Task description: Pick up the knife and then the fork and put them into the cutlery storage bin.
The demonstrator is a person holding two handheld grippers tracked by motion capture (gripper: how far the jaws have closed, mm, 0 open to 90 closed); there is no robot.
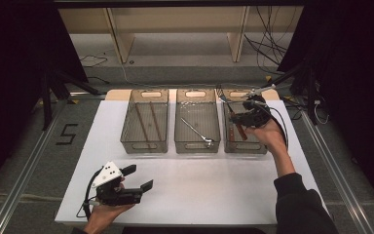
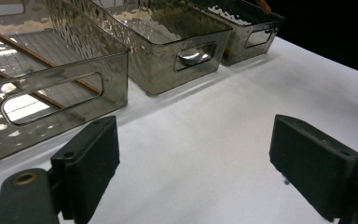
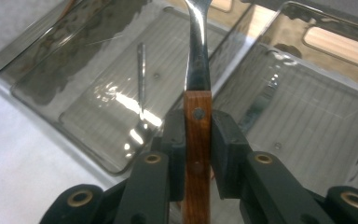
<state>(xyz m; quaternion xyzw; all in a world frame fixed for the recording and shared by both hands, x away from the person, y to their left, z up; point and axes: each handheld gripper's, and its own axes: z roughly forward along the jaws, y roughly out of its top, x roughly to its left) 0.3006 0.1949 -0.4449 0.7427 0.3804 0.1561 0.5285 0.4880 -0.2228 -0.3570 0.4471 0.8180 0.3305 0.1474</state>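
High view: right gripper [image 1: 237,118], fingers clamped on wooden-handled utensil [image 3: 197,135], hovers over right bin [image 1: 258,146]; left gripper [image 1: 139,178] fingers apart.

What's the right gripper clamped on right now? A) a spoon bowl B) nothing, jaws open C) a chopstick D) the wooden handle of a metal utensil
D: in the right gripper view the right gripper has its jaws pressed on both sides of the wooden handle of a metal utensil, held over the right-hand bin.
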